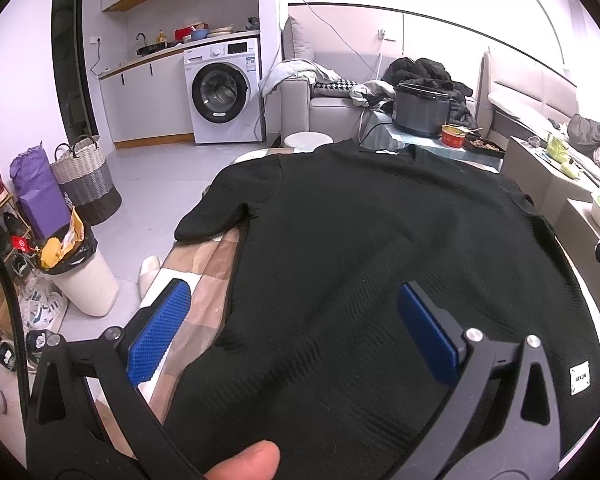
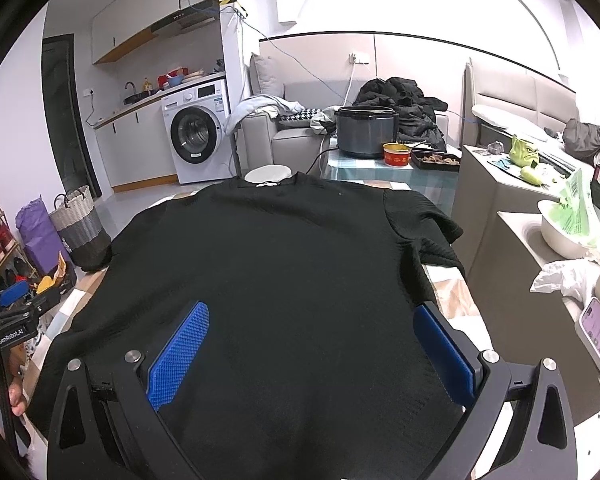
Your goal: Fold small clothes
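I have a black textured short-sleeved T-shirt (image 1: 380, 240) spread flat on the counter (image 1: 208, 264), which wears a checked beige cloth; the collar points away from me and the hem lies nearest the cameras. Nothing looks folded yet, so I judge this to be the opening of the first fold.

My left hand-held gripper (image 1: 296, 328) hangs over the shirt's left hem area with its blue pads spread wide, one pad off the fabric over the cloth, the other above the body. It pinches nothing. My right hand-held gripper (image 2: 312, 352) is likewise spread, straddling the right lower edge, also empty.

To do this step well, I would bring each gripper down on a single layer at the side edge, close firmly on the fabric alone and not the cloth beneath, then carry both points inward together so the crease runs straight from shoulder to hem. The right sleeve (image 2: 424, 224) is rumpled and partly doubled over; I would flatten it first, or the fold will come out lumpy.
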Motion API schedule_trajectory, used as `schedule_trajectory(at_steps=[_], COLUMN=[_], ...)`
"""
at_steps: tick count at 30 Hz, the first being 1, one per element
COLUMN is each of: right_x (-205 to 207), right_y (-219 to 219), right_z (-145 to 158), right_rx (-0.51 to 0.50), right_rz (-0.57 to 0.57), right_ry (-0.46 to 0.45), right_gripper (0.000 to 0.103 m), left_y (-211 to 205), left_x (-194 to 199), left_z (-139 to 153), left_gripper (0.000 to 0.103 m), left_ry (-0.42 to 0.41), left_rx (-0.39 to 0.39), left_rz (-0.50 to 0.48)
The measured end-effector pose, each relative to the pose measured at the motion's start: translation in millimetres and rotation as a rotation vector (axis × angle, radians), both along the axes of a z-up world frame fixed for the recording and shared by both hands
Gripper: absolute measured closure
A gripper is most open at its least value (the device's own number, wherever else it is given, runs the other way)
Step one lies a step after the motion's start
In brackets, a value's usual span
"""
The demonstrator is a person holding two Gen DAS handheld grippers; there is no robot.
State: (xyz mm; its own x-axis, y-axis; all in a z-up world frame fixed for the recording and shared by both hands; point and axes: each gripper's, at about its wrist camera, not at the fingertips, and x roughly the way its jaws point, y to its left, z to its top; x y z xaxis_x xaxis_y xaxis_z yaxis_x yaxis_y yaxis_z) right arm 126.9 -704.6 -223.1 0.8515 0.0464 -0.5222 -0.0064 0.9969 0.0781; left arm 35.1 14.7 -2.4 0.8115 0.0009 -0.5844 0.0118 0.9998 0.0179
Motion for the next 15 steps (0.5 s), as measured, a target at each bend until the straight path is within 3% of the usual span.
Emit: schedule_trajectory(at_steps=[15], right_x=[23.5], right_y=[-10.1], right_z=[5.4], right_rx=[0.007], right_rz=[-0.014], right_ry=[-0.002], right_gripper=[0.000], left_y=[14.6], left_x=[41.5], left_z=[-15.1], left_gripper=[0.001], left_ry=[0.046], left_rx=[-0.038], left_rz=[0.030])
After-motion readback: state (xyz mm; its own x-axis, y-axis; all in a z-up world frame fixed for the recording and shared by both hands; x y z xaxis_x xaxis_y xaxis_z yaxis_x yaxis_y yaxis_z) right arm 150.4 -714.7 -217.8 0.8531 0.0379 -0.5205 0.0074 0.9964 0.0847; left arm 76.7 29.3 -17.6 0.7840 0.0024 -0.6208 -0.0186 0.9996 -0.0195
